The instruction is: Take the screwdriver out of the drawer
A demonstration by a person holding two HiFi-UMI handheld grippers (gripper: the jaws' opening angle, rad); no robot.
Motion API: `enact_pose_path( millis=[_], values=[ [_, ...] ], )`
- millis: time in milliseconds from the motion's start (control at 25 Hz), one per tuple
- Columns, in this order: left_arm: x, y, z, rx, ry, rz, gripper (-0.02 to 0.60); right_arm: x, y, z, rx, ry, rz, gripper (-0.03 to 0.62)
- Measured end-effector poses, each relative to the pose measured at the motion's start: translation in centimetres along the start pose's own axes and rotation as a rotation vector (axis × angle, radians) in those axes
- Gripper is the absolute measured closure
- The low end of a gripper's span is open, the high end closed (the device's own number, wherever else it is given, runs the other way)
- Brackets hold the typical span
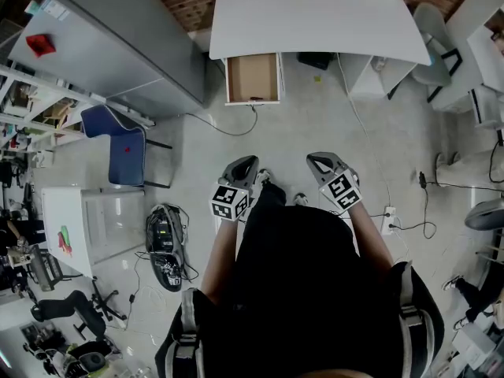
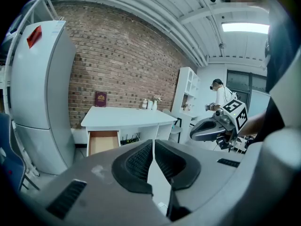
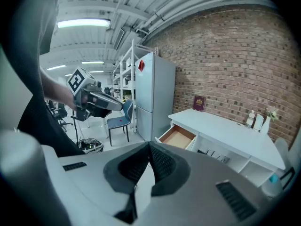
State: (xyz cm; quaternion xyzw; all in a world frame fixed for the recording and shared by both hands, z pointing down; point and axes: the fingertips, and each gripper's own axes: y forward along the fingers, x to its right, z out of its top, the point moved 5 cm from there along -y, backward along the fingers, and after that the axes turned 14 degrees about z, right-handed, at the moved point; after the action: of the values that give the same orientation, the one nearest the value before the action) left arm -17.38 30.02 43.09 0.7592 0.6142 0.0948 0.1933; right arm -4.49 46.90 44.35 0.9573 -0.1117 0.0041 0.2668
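The white desk point(image 1: 315, 18) stands against the brick wall, and its wooden drawer point(image 1: 252, 75) is pulled open toward me. A small dark item point(image 1: 256, 98) lies at the drawer's front edge; I cannot tell if it is the screwdriver. Both grippers hang in front of my body, well short of the desk. My left gripper point(image 1: 246, 164) is shut with nothing in it, its pads meeting point(image 2: 153, 149). My right gripper point(image 1: 317, 161) is shut too and empty point(image 3: 149, 149). The drawer point(image 2: 103, 141) point(image 3: 178, 136) shows far ahead in both gripper views.
A tall grey fridge point(image 1: 118, 46) stands left of the desk, with a blue chair point(image 1: 126, 144) in front of it. Cables and a dark tool bag point(image 1: 165, 246) lie on the floor at left, a power strip point(image 1: 387, 219) at right. A grey chair point(image 1: 433, 50) sits by the desk's right end.
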Motion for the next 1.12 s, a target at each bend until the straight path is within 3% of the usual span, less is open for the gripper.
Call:
enact_pose_path(
  millis=[1120],
  values=[
    [-8.0, 4.2, 2.3, -0.013, -0.028, -0.045, 0.556, 3.9, 6.6, 4.3, -0.056, 0.006, -0.012, 0.539]
  ],
)
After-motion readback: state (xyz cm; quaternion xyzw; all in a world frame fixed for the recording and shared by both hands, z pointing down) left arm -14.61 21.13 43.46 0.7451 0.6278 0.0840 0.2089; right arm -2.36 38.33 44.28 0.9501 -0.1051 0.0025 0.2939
